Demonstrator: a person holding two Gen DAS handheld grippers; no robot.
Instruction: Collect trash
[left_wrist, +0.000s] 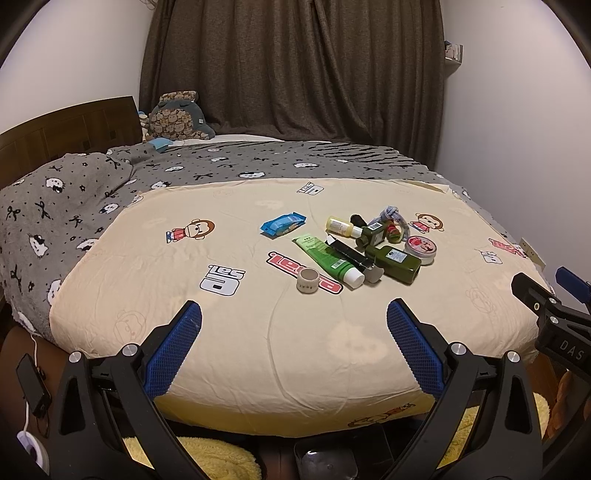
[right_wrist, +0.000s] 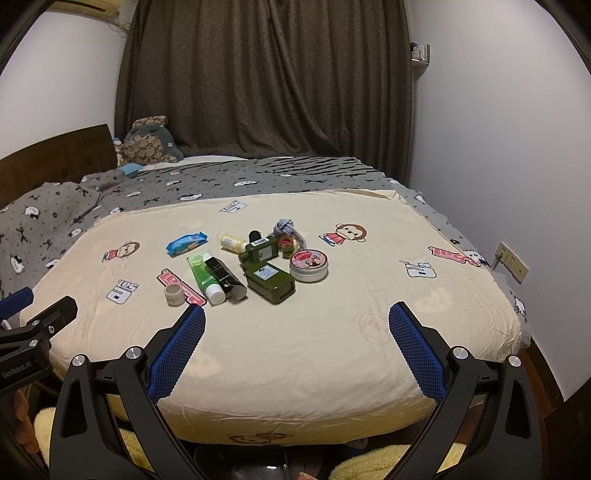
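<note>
A heap of small items lies on the cream bedspread (left_wrist: 229, 332): a blue snack wrapper (left_wrist: 283, 223), a green tube (left_wrist: 328, 260), a black tube (left_wrist: 351, 253), two dark green bottles (left_wrist: 398, 263), a yellow bottle (left_wrist: 340, 226), a round pink tin (left_wrist: 420, 248) and a small white jar (left_wrist: 307, 281). My left gripper (left_wrist: 294, 314) stands open, well short of the jar. In the right wrist view the same heap shows with the green tube (right_wrist: 205, 274), the tin (right_wrist: 308, 264) and the jar (right_wrist: 173, 292). My right gripper (right_wrist: 296, 316) is open, nothing between its fingers.
A grey patterned blanket (left_wrist: 74, 206) covers the far and left part of the bed, with a plush toy (left_wrist: 177, 117) by the wooden headboard (left_wrist: 66, 129). Dark curtains (left_wrist: 295, 66) hang behind. A wall socket (right_wrist: 512, 261) sits at the right. A yellow fluffy rug (right_wrist: 369, 465) lies below the bed's near edge.
</note>
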